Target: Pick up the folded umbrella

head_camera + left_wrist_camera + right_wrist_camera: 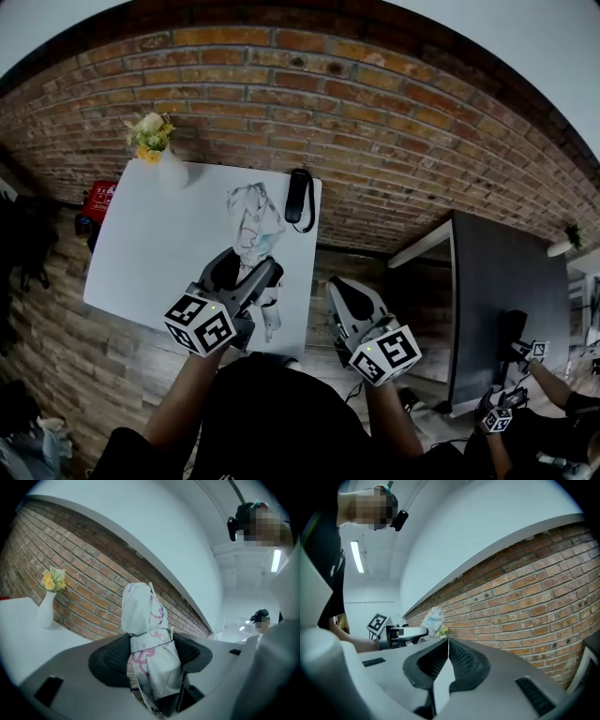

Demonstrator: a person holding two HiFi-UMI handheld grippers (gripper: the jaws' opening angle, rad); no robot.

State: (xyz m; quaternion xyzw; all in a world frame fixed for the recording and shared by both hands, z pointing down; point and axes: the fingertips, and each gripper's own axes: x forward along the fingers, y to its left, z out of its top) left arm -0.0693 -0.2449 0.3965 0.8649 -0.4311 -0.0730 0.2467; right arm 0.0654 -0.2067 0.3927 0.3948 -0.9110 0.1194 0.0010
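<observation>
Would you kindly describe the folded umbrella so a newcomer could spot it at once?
Find the white table by the brick wall, then the left gripper over its near edge. The folded umbrella is clamped in its jaws: white cloth with pink swirls, unlike the flower vase and the black object farther back.

two grippers, the left gripper [251, 266] and right gripper [342, 291]; one folded umbrella [151, 639] in the left; one vase [172, 172] beyond them.
</observation>
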